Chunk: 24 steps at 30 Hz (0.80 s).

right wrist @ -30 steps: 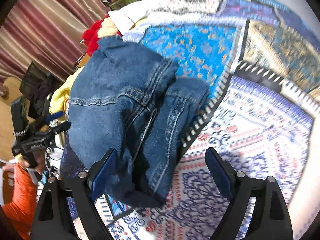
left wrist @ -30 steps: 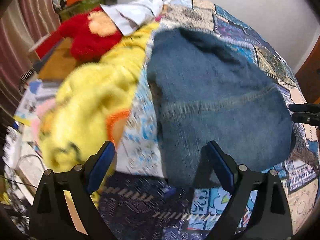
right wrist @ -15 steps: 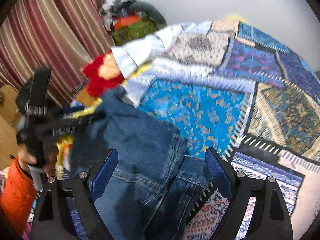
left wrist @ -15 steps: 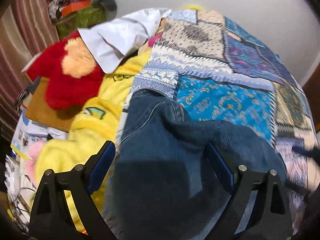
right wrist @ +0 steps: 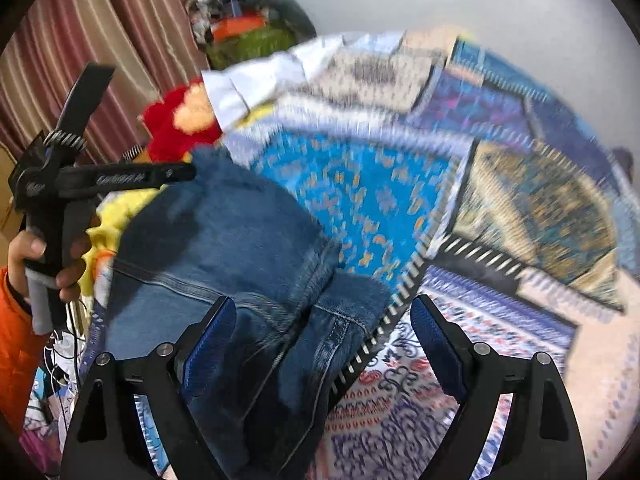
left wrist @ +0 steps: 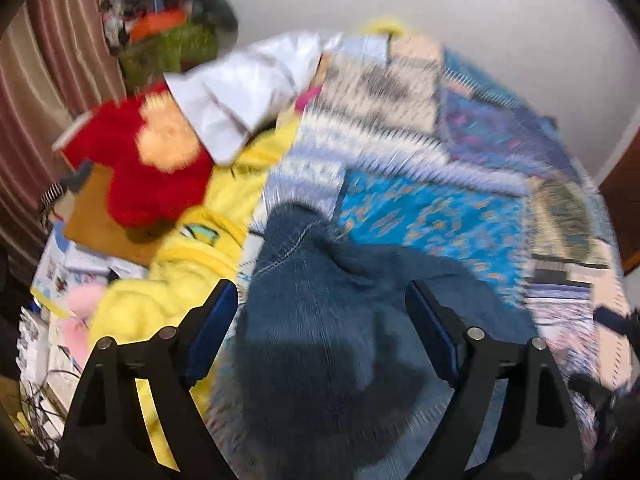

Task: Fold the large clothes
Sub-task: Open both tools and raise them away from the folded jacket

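**Both grippers lifted off the denim jacket**

Since a second ago, both of my cameras have tipped up from the bed, so the far wall and curtain now show and the pictures are blurred. My left gripper (left wrist: pixel 320 312) has just been closing a little, yet its jaws stand wide with nothing pressed between them; the folded denim jacket (left wrist: pixel 328 320) lies on the bed below, filling the lower centre of the left wrist frame. My right gripper (right wrist: pixel 322 332) is also wide and holds nothing. In its frame the jacket (right wrist: pixel 224 248) sits at lower left, with a folded sleeve lying between the blue pads but beneath them.

At the left edge of that frame a hand (right wrist: pixel 44 256) in an orange sleeve (right wrist: pixel 16 348) grips the left gripper's handle.

The patchwork bedspread (right wrist: pixel 360 196) fills the right of both frames. A red plush toy (left wrist: pixel 152 160), a yellow blanket (left wrist: pixel 176 272) and a white garment (left wrist: pixel 244 92) lie at upper left.
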Tool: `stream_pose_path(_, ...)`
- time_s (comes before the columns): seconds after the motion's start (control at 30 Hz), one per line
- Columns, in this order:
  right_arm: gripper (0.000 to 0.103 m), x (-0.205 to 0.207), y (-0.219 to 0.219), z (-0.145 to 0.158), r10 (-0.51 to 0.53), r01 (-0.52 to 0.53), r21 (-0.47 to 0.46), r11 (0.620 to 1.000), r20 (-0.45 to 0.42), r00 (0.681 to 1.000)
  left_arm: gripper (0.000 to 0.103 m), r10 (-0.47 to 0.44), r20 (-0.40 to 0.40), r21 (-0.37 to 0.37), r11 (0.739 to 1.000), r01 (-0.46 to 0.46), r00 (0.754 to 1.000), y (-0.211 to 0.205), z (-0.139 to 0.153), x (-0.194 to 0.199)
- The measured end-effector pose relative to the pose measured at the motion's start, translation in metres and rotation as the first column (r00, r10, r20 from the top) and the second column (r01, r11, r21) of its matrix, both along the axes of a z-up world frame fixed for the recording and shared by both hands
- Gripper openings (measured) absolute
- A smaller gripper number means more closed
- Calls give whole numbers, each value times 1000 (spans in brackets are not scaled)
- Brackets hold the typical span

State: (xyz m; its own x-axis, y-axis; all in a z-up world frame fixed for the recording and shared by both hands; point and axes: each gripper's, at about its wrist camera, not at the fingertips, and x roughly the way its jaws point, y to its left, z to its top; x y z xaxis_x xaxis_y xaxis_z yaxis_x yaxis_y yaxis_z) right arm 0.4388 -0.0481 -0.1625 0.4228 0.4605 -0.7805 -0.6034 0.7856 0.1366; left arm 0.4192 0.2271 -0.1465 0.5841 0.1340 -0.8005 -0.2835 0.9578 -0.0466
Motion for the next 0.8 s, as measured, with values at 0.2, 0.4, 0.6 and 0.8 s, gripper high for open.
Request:
stream_pose_path(0.2,88,-61,-27,100,-52,19,173,985,189,981,86,-66,234,101,994,44,970,-38,98,-94)
stream_pose_path(0.4,88,-143,-49,187,-105,-30,320,947,398,911,86,-95,469,163,986,19,878,-75,174,-197)
stream_pose_path(0.6,88,-223,-69,224,-174,-61,402,914,523,834,86,-121,603,226,974,-24,788,-115,205,-281)
stream_pose_path(0.8,94,-279,-78,221,-215,-37,408,912,554,804,90,-104,643,247,966,-78,759,-143,197,-325)
